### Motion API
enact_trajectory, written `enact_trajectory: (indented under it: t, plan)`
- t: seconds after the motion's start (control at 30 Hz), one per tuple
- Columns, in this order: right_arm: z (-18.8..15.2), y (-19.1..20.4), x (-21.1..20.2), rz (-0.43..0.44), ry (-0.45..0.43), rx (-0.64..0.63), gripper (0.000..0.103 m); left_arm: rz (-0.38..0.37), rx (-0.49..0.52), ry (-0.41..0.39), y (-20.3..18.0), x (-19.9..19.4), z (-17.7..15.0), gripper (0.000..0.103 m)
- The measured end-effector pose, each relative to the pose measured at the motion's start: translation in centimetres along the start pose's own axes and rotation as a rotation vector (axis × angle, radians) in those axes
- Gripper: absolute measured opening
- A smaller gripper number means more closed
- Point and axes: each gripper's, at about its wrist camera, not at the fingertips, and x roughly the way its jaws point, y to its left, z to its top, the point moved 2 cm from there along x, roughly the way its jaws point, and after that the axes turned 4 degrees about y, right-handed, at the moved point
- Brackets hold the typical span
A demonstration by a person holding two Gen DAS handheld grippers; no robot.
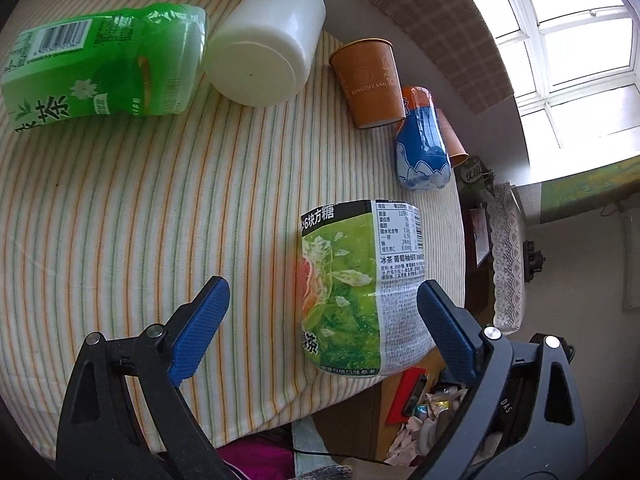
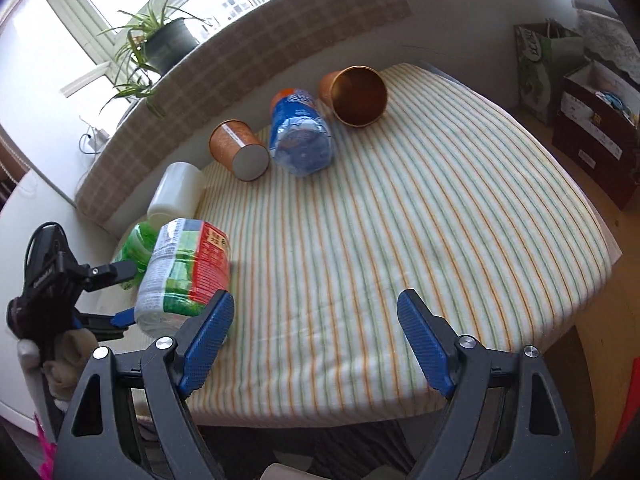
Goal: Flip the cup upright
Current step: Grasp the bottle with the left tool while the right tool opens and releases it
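Where the striped tablecloth (image 2: 400, 220) covers the table, five toppled containers are seen: a green tea bottle (image 1: 100, 64), an iced-tea bottle (image 1: 356, 284), a white cylinder (image 1: 268, 44), a blue bottle (image 2: 300, 136), and two orange paper cups. One cup (image 2: 354, 94) is laid on its side at the far edge, beside the blue bottle, mouth toward the right wrist camera; the other cup (image 2: 240, 148) is laid base-forward. The left gripper (image 1: 320, 320) is spread wide around the iced-tea bottle without touching it, and the right gripper (image 2: 316, 344) is held wide over bare cloth.

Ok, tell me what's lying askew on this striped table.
Nearly everything is tipped on its side: two orange paper cups, the blue bottle between them, a white cup and two green tea bottles. No spill shows.
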Motion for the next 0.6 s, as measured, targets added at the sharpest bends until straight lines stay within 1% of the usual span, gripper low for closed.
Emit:
enact_trajectory:
  t: [0.2, 0.43, 0.6]
  plan:
    - [-1.0, -2.3, 0.1, -0.011, 0.017, 0.049, 0.084, -0.030, -0.027, 0.054, -1.1, 2.4, 0.9, 0.097]
    - [-1.3, -3.0, 0.6, -0.011, 0.035, 0.056, 0.084, -0.067, -0.080, 0.099, -1.4, 4.4, 1.0, 0.096]
    - [-1.2, -3.3, 1.0, -0.014, 0.046, 0.063, 0.084, -0.058, -0.074, 0.105, -1.8, 5.3, 1.0, 0.092]
